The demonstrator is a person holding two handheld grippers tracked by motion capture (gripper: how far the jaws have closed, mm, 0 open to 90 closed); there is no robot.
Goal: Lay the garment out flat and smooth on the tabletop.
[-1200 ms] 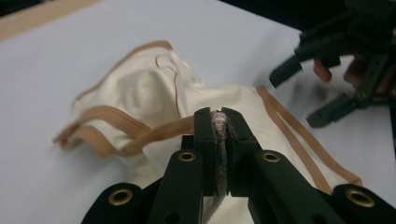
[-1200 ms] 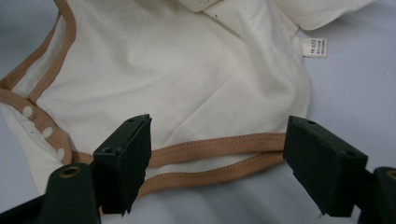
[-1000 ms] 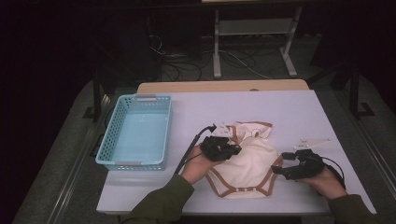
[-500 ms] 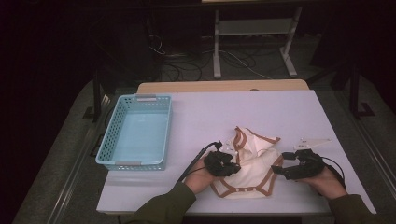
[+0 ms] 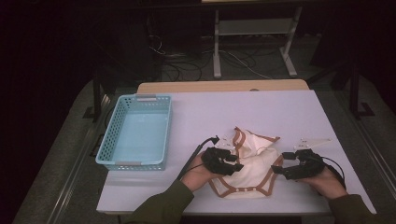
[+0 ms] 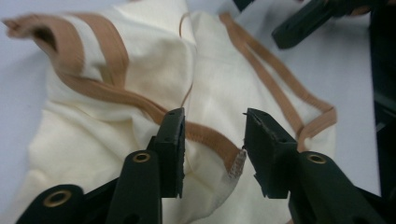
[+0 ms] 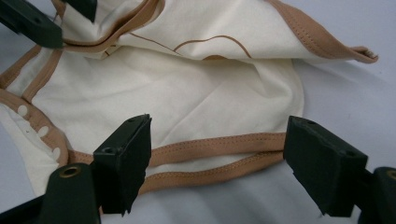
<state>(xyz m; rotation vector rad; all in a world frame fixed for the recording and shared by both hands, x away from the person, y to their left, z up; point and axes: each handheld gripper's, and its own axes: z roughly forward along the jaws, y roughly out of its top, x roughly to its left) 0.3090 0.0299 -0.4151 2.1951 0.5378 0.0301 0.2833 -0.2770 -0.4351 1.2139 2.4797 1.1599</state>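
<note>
High view, garment: a cream garment with tan trim (image 5: 250, 165) lies crumpled on the near middle of the white table (image 5: 261, 112), between the two hands.
High view, left gripper (image 5: 232, 164): it rests on the garment's left edge; from up here its jaws blur into one dark lump, so the gap is hard to read.
High view, right gripper (image 5: 279, 170): at the garment's right edge, low over the table, its tips just beside the tan hem.
High view, change: a second ago the left gripper sat higher on the cloth, whose top lay bunched; now it is nearer the front edge and a flap with a tan band lies folded over toward the middle.
High view, basket: a light blue basket (image 5: 109, 140) stands well apart, at the table's left.
High view, room: dark all round (cables on the floor, a grey metal stand (image 5: 254, 32) behind the table).
Left gripper view, jaws: they have just been opening and now stand apart, a tan band and a cloth corner (image 6: 236, 165) between them, with neither pad pressing on it.
Left gripper view, cut off: the garment runs past the bottom edge.
Right gripper view, jaws: spread wide, the doubled tan hem (image 7: 215, 156) lying between them untouched.
Right gripper view, snaps: small white snaps (image 7: 39, 130) line the left edge, partly behind the jaw.
</note>
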